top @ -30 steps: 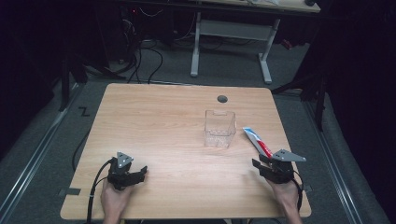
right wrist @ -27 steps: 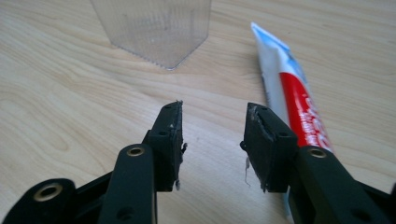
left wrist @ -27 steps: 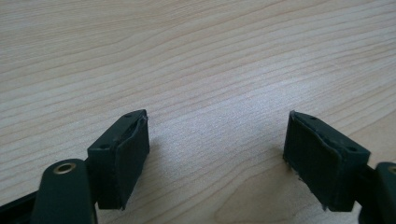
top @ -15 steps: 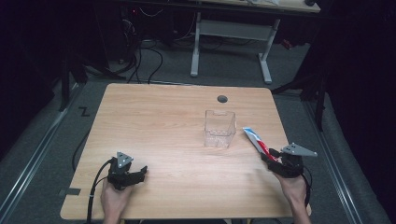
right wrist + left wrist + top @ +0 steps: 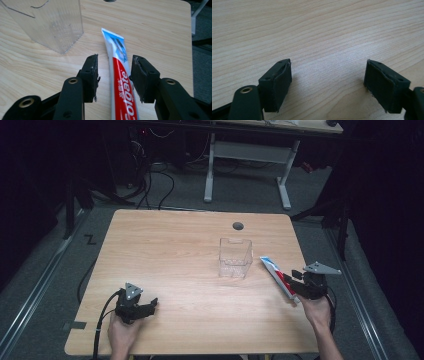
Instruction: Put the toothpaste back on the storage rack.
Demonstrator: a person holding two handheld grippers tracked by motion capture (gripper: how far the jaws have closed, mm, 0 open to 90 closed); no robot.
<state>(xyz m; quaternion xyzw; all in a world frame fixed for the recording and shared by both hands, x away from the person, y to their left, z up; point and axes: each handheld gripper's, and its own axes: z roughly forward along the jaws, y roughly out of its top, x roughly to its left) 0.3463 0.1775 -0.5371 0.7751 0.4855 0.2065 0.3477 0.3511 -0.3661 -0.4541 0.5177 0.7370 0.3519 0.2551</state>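
Your left hand-held gripper (image 5: 148, 306) rests wide open on the bare table (image 5: 170, 250), holding nothing. Mid-table, the clear plastic container (image 5: 235, 258) stands empty. Your right hand-held gripper (image 5: 113, 75) straddles the toothpaste tube (image 5: 119, 82), which lies flat just right of the container; its jaws have just been closing, but the pads aren't pressing yet. Grasping, lifting and placing all remain, I'd judge.
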